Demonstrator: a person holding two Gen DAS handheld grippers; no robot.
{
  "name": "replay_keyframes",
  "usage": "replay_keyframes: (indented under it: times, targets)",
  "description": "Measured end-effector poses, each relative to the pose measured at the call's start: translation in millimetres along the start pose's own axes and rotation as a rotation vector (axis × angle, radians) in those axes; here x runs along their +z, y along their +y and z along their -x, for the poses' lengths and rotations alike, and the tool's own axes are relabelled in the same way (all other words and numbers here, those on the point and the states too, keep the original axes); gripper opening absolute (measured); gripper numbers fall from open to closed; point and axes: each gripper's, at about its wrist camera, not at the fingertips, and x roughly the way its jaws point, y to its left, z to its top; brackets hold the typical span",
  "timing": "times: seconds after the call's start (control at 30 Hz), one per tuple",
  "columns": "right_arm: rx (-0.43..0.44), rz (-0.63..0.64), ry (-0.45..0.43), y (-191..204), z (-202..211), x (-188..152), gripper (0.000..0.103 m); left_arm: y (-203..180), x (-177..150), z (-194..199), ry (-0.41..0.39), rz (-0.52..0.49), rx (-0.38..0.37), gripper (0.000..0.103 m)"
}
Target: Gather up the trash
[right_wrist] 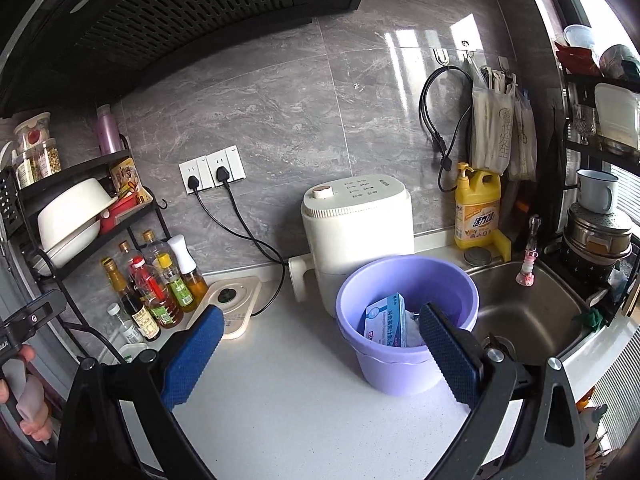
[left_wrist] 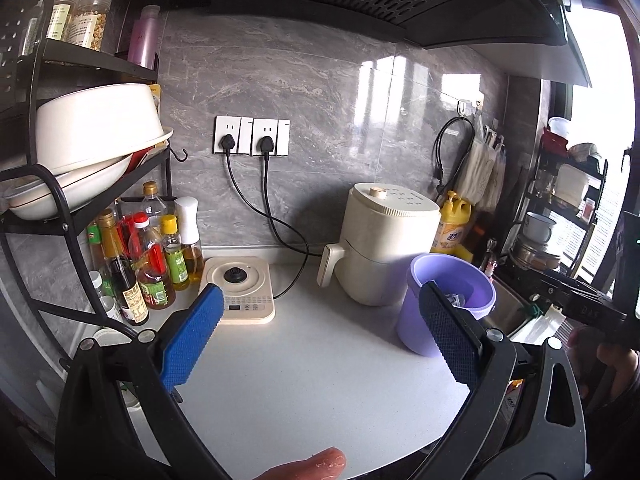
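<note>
Both claws are wide open and hold nothing: the left gripper (left_wrist: 320,336) and the right gripper (right_wrist: 320,344) hang over the white counter (right_wrist: 288,392). The trash is already inside the one purple bucket (right_wrist: 404,364), which stands on the counter to the right, just in front of the cream cooker (right_wrist: 356,236) and beside the sink (right_wrist: 528,320). In the bucket I can see one blue and white box (right_wrist: 382,320) and some crumpled white stuff next to it. I think the picking up is almost done, since I see no loose trash on the counter. The next move, I guess, is to look for more trash, or to grab the bucket by its rim and carry it away. Counting things: two claws, one bucket, one box, one cooker, one yellow soap bottle (right_wrist: 478,204), two plugs (right_wrist: 208,178) in the wall, and one flat kettle base (right_wrist: 230,304) near the far left by the sauce bottles (right_wrist: 152,292)
</note>
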Motion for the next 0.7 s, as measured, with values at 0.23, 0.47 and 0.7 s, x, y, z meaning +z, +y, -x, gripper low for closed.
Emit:
replay_keyframes:
  times: [0.23,0.47,0.7]
  targets:
    - [0.050,0.003,0.041,13,23,-22,0.096,10,-25,20,0.038,0.039,0.005,0.097]
    - [0.063,0.015,0.069,19,30,-35,0.096,15,-38,38,0.042,0.062,0.012,0.097]
    - [0.062,0.021,0.103,17,29,-45,0.096,20,-49,36,0.062,0.067,0.034,0.097]
